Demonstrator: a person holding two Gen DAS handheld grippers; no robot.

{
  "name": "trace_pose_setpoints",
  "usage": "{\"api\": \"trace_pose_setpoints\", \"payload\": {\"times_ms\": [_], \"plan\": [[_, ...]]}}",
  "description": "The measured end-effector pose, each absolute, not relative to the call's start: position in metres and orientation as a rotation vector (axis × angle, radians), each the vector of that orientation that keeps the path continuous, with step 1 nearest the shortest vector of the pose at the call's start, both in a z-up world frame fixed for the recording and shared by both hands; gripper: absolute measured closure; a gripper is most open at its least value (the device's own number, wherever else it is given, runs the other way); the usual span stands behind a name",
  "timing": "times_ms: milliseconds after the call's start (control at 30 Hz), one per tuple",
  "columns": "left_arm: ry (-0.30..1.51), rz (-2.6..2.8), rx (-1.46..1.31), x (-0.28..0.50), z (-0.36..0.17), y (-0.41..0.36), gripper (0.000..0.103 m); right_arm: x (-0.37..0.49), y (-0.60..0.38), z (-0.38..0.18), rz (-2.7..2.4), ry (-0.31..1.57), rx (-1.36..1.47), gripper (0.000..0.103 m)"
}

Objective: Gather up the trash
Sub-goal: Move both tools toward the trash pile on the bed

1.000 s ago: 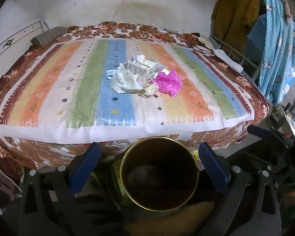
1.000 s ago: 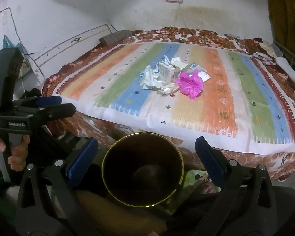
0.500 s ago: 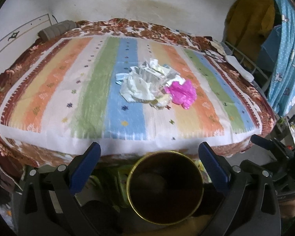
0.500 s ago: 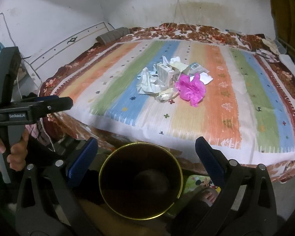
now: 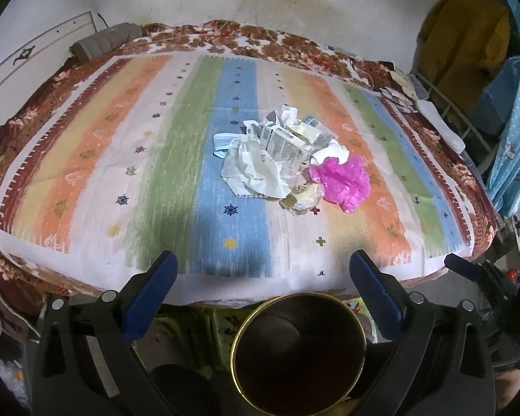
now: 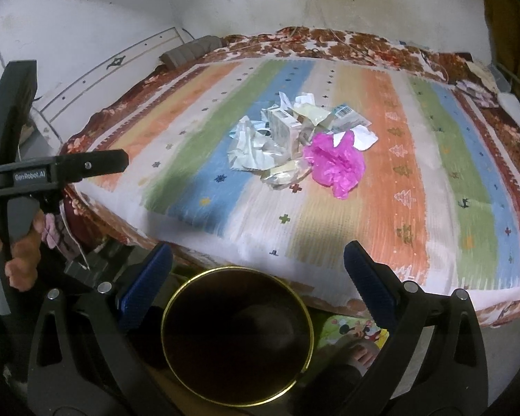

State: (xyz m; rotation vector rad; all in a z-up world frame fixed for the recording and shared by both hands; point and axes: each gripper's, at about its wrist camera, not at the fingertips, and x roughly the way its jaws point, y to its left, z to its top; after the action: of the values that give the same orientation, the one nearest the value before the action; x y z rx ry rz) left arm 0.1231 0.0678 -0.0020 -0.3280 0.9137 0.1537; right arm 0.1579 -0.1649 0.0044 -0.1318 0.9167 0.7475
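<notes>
My left gripper (image 5: 263,270) and right gripper (image 6: 258,263) are black plastic frames with silver screws, blue ribbed pads (image 6: 145,284), and white "GenRobot.AI" lettering (image 6: 29,175).

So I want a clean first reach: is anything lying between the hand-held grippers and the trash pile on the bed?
Nothing visible. Only bare striped bedspread lies between the open left hand-held gripper, the open right hand-held gripper and the trash pile. The gold-rimmed bin sits below, off the reach line.
</notes>
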Motion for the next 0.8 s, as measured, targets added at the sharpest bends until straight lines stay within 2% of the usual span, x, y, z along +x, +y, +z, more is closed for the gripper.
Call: {"api": "trace_pose_setpoints", "payload": {"times_ms": [333, 667, 800], "plan": [[0.970, 0.165, -0.310, 0.168, -0.016, 0.073, 0.006, 0.203, -0.148, -0.013, 0.715, 1.004, -0.137, 0.009], [0.971, 0.139, -0.419, 0.205, -0.028, 0.092, 0.007, 0.238, -0.130, -0.030, 0.726, 1.083, -0.076, 0.009], [0.964, 0.146, -0.455, 0.221, -0.034, 0.102, 0.008, 0.253, -0.122, -0.038, 0.734, 1.112, -0.042, 0.012]]}}
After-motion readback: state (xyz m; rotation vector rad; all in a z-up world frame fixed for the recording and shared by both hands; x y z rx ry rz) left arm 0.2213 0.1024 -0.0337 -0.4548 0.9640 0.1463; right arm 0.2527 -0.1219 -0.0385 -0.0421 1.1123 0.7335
